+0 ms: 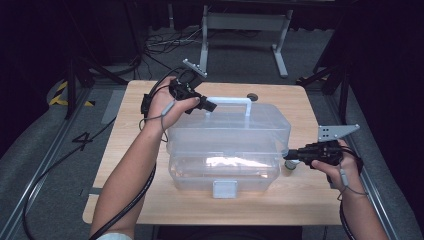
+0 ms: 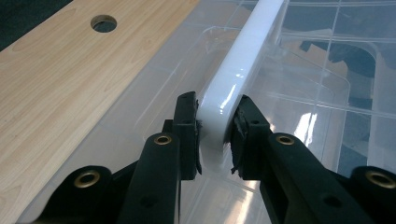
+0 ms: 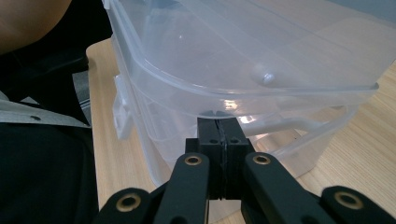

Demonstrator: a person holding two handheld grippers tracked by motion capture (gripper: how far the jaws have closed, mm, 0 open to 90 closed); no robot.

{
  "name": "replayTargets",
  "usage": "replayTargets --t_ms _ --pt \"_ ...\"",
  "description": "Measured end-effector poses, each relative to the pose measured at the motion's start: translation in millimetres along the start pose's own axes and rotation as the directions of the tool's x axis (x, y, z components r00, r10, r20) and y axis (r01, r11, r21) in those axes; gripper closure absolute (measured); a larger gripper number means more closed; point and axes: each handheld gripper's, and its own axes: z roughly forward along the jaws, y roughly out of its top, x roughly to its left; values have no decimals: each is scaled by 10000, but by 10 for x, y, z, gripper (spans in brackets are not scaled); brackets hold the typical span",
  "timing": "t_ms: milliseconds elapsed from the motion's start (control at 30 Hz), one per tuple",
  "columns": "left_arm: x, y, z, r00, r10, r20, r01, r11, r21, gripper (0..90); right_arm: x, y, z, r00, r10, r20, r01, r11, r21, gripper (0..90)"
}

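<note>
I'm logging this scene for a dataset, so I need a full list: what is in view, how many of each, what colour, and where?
storage box: one, clear plastic, middle of the table, lid on.
handle: one, white, on top of the box lid.
latch: one, pale grey, on the box's near side.
table: one, light wood, a round hole near its far edge.
small object: one, pale, on the table by the box's right end; too small to identify.
metal frame: one, grey, on the floor beyond the table.
left hand-held gripper: one, black, clamped on the handle's end.
right hand-held gripper: one, black, shut with nothing between the pads, at the box's right end under the lid rim.
</note>
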Motion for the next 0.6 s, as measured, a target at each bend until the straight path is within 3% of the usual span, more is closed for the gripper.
replayTargets --t_ms 233,300,367,600 --pt "0 -24 -6 9998 169 71 -168 9998 -70 741 5 1 3 10000 -62 51 62 9999 84 900" --pt "-13 -39 -50 9997 219 -89 -221 9995 -243 687 9 3 4 9999 -81 99 79 9998 206 900" --pt "-21 -56 -117 9998 194 -40 -195 9988 -447 669 5 5 5 9999 -66 95 64 9997 225 900" --pt "-78 -188 -440 9986 298 -443 -353 9910 -1292 678 -5 24 9 9999 -75 133 70 9994 339 900"
